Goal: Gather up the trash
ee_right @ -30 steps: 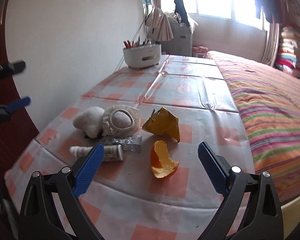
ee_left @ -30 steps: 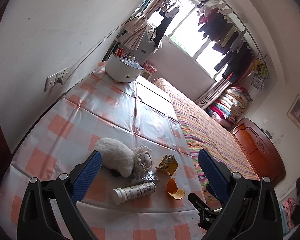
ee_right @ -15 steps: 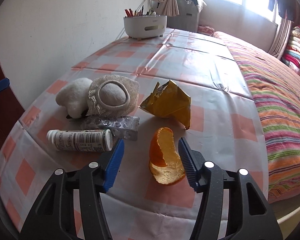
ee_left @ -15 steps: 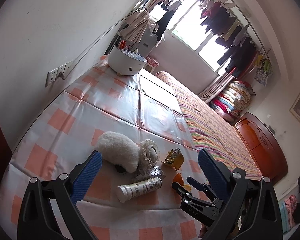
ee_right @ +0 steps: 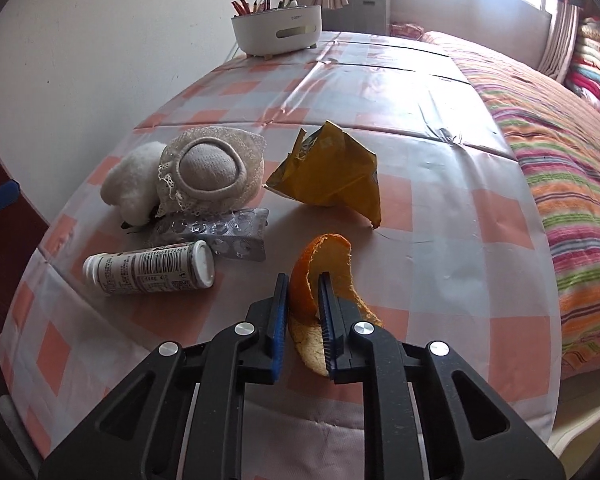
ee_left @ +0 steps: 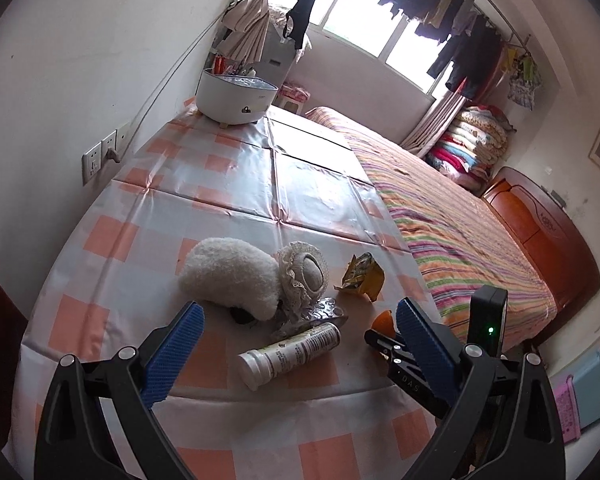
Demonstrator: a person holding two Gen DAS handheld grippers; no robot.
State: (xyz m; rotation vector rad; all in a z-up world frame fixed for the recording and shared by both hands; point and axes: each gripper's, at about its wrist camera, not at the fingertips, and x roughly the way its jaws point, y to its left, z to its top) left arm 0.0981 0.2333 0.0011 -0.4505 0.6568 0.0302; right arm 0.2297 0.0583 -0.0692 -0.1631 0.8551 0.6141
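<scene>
Right gripper [ee_right: 303, 286] has just clamped shut on the peel [ee_right: 327, 268] near the desk's [ee_right: 440, 184] front edge; left gripper [ee_left: 298, 330] hangs open. I'd lift straight up, gently, since peel tears.

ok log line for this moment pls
right gripper: just closed, shut on orange peel | left gripper: open, empty | peel on table

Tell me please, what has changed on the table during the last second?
The right gripper came down to the orange peel; its jaws have just been closing and now pinch the peel. The left gripper came closer to the tube, jaws open and holding nothing. The tube, blister pack, yellow wrapper and plush toy stayed in place.
</scene>
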